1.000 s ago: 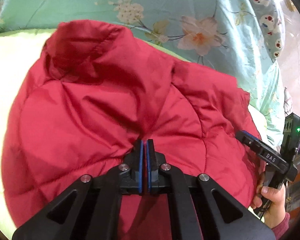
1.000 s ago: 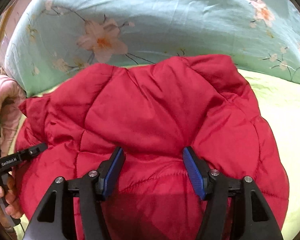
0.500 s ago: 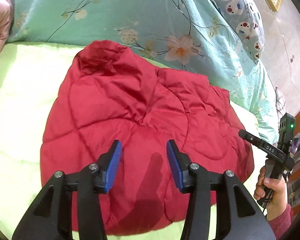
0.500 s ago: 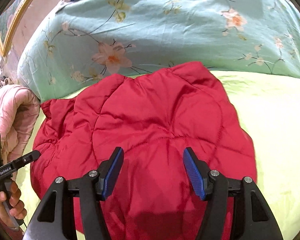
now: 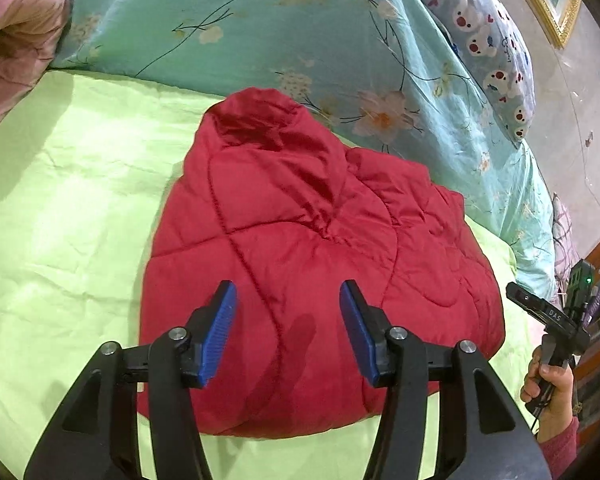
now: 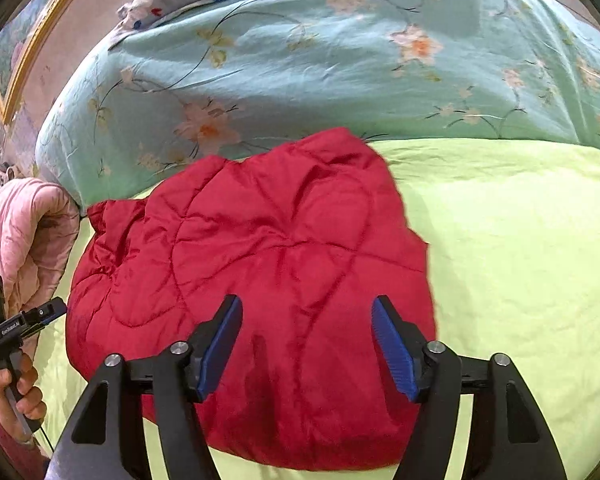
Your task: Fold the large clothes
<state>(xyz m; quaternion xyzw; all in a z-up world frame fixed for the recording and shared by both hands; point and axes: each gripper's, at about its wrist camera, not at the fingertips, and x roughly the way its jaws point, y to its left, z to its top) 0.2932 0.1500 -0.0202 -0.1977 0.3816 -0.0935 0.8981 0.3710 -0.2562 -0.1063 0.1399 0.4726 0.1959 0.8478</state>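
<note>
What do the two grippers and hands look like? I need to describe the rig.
Both grippers, left and right, are black angular frames with silver screws and ribbed blue pads on the fingers. Seen side-on, the right one has white lettering and a green light. The right hand is bare with a dark red sleeve; a thin cable hangs below the left hand.

White letters "DAS" stand on the black arm of the right hand-held gripper (image 5: pixel 548 314), seen from the left one. The left hand-held gripper (image 6: pixel 18 326), seen from the right, carries small white lettering too blurred to read surely.
</note>
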